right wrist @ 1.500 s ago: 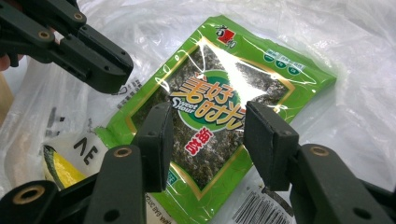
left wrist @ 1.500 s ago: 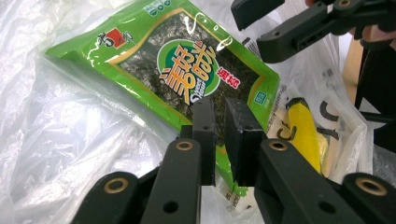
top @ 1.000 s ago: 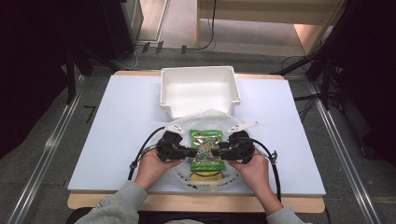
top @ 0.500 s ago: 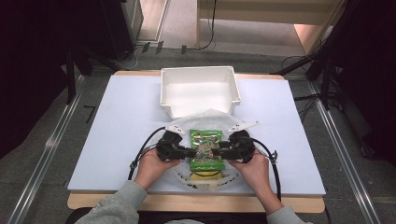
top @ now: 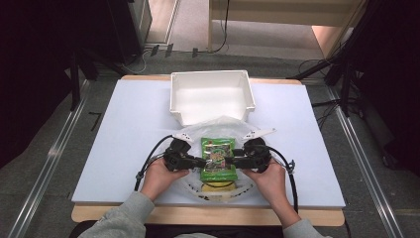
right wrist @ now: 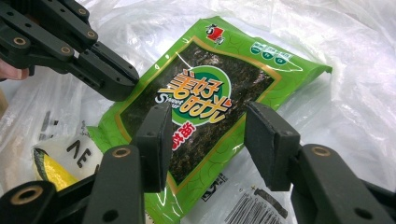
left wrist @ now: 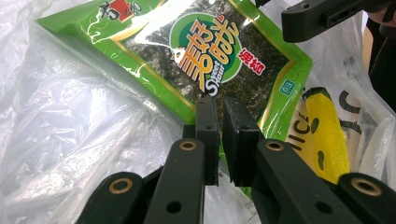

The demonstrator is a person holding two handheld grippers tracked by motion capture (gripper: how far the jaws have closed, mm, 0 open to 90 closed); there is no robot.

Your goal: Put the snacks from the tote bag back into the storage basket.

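Nothing has shifted since the earlier frames: both hands hold their place over the plastic bag. The seaweed pack lies flat on it, near the white bin. The left gripper is pinched on the pack's edge; the right gripper stands wide, straddling the other edge, gripping nothing. The pack looks light, crinkly, slippery and crushable; best held by its sealed border.

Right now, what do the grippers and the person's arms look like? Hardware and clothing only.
Both the left gripper and the right gripper are black, with two flat rectangular pads on linkage arms with brass-coloured pivot rivets. A black cable trails from each. Grey sweatshirt sleeves cover the forearms.
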